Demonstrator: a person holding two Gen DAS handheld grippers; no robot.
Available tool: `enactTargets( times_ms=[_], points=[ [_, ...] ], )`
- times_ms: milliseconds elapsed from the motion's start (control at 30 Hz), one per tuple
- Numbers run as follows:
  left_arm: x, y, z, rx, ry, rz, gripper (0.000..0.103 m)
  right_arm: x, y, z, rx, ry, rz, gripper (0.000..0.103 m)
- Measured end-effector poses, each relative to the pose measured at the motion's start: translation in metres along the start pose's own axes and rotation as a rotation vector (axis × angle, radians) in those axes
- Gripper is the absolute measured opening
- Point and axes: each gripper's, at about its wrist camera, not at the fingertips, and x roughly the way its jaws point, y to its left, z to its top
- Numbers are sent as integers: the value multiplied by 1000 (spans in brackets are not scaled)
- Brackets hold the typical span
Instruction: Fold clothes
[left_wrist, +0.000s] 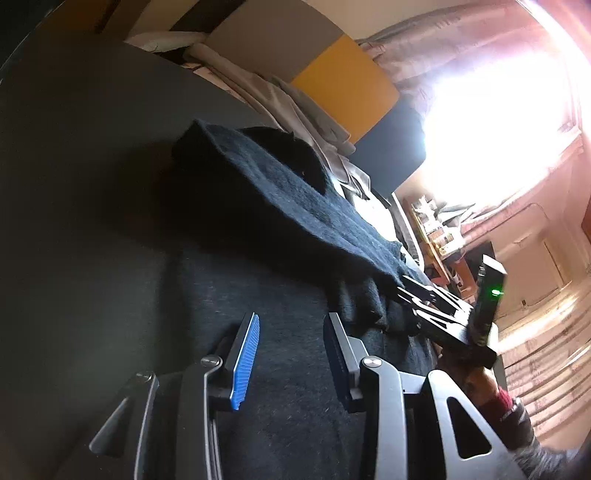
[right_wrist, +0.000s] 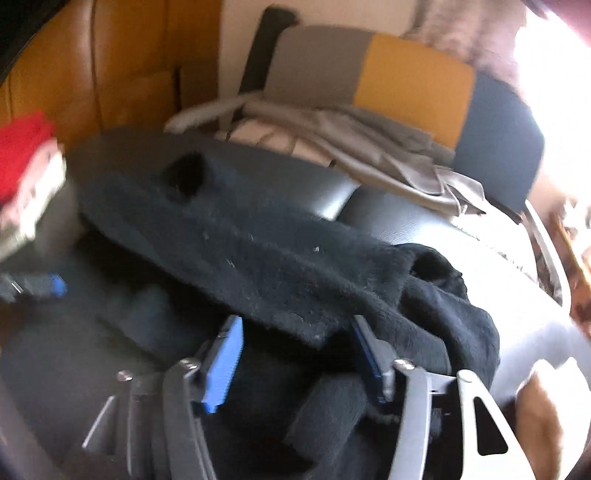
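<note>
A dark navy fleece garment (left_wrist: 266, 206) lies on a dark table (left_wrist: 74, 184), partly folded over itself. My left gripper (left_wrist: 291, 325) is open, its blue pads just above the garment's lower layer, holding nothing. In the right wrist view the same garment (right_wrist: 258, 251) lies bunched across the table (right_wrist: 388, 218). My right gripper (right_wrist: 295, 328) is open, with a fold of the fleece lying between and over its fingers. The right gripper (left_wrist: 436, 306) also shows in the left wrist view, at the garment's right edge. The left gripper's blue tip (right_wrist: 55, 286) shows at the far left.
A pile of beige and grey clothes (right_wrist: 351, 144) lies behind the table against a grey, yellow and dark cushion (right_wrist: 406, 74). Red and pale folded items (right_wrist: 22, 162) sit at the left. A bright window (left_wrist: 498, 122) glares at the right.
</note>
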Motion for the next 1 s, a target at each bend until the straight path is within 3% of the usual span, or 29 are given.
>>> enactTargets(
  times_ms=[33,100,233,333,400,533,700,767,867,933,967,1000],
  points=[
    [-2,2,0,-5,0,0,36,2,-3,2,-13,10,-8,34],
    [-7,5,0,-5,-6,5,36,1,-13,7,-5,13,-3,7],
    [-9,1,10,39,-24,19,36,-18,-40,28,100,-29,65,7],
    [-11,-3,29,69,-57,45,36,-27,-68,50,263,-58,191,7],
    [-15,2,46,46,-97,78,36,-32,-79,56,345,-65,255,7],
    [-24,16,75,-35,-127,26,37,-38,-84,41,393,-37,277,7],
    [-7,24,96,-122,-27,-89,44,-46,-89,22,447,1,299,7],
    [9,14,105,-99,6,-25,46,-48,-91,14,469,16,308,8],
    [25,-4,109,-25,35,145,45,-53,-94,2,502,38,322,12],
    [35,-11,109,3,56,213,45,-55,-94,-7,496,36,296,20],
    [39,-11,109,-5,73,212,45,-56,-92,-13,473,23,260,34],
    [43,-10,110,-25,91,211,45,-57,-90,-18,467,12,259,53]
  ],
)
